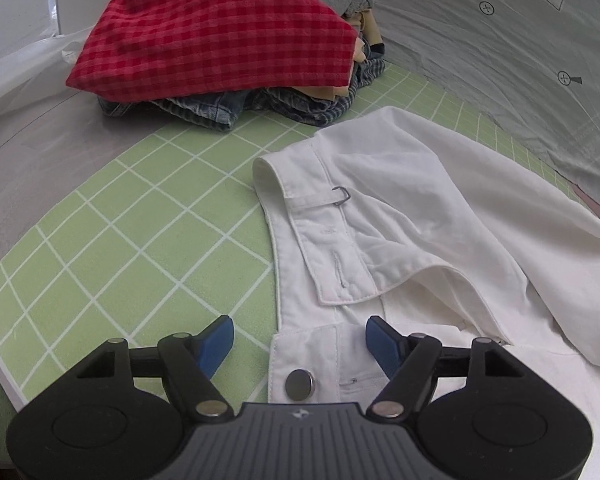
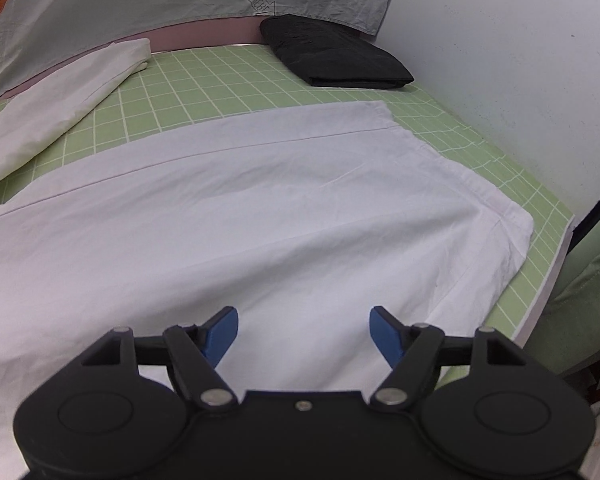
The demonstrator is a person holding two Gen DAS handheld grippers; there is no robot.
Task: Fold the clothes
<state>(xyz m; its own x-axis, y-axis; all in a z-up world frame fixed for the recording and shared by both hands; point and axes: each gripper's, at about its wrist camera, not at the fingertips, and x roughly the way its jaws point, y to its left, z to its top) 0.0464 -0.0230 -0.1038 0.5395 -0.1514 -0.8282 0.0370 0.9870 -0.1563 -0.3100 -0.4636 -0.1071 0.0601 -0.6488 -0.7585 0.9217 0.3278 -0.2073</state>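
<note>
While the white trousers lie spread on the green grid mat, no fold shows in them yet, so I judge this garment to be at its very start. Their waistband sits toward the middle of the mat in the left wrist view, unfastened, with the metal button and a small hook exposed and the fly flap turned open. One trouser leg stretches flat along the mat's near edge in the right wrist view, its hem close to the mat's right edge; the other leg lies bunched and angled toward the far edge.

The left claw hovers over the waistband with its blue pads apart on either side of the button, not pressing on the cloth. The right claw hangs over the flat leg, likewise released and holding nothing.

At the mat's far right corner a black garment lies already folded, which suggests one item is done. At the far left edge a heap waits: a red checked cloth on top of denim and other pieces. A grey printed sheet hangs behind the mat.

What remains, by my reading: straighten the bunched leg, fold the trousers, then work through the heap.
</note>
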